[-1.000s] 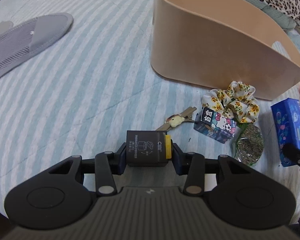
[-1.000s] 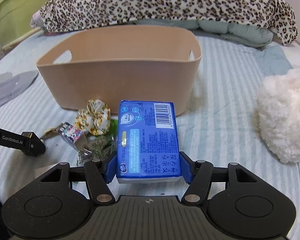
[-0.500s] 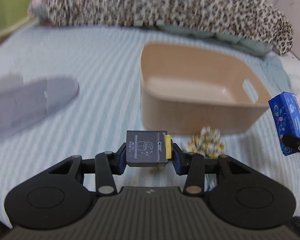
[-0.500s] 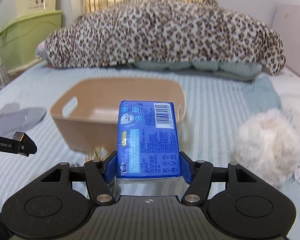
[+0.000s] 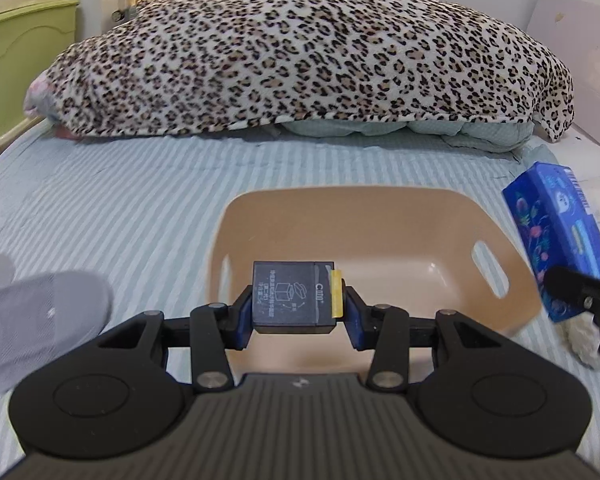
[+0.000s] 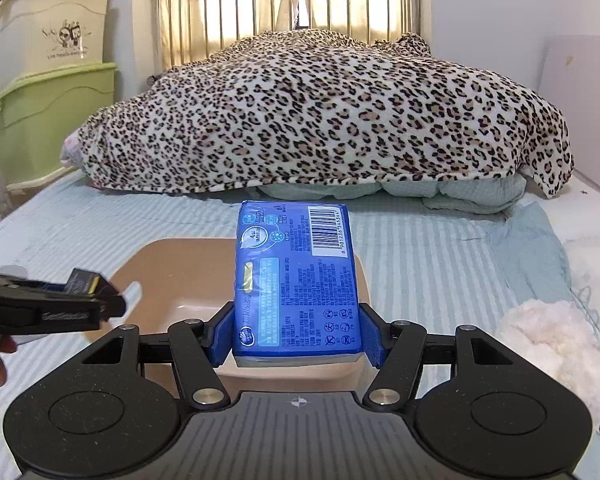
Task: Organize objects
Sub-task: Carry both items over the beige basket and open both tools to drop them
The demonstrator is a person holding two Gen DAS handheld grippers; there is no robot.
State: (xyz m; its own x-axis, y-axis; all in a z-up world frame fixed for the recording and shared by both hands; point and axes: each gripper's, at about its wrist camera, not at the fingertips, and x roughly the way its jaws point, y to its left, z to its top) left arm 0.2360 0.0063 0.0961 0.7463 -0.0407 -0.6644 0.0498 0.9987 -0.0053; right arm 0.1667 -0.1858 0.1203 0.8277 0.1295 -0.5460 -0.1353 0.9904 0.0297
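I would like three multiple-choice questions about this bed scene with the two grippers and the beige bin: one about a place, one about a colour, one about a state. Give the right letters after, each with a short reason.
1. Where is the small dark box?
A. Lying inside the bin
B. Held in the left gripper above the beige bin
C. On the leopard blanket

2. What colour is the pack in the right gripper?
A. Blue
B. Red
C. Green

3. What is the state of the bin's inside, as far as it shows?
A. Full of clothes
B. Covered by a lid
C. Nothing visible in it

Answers:
1. B, the fingers clamp the box on both sides, with the bin's opening behind and below it.
2. A, the tissue pack has a blue wrapper with a barcode.
3. C, only bare floor and walls show in the left wrist view.
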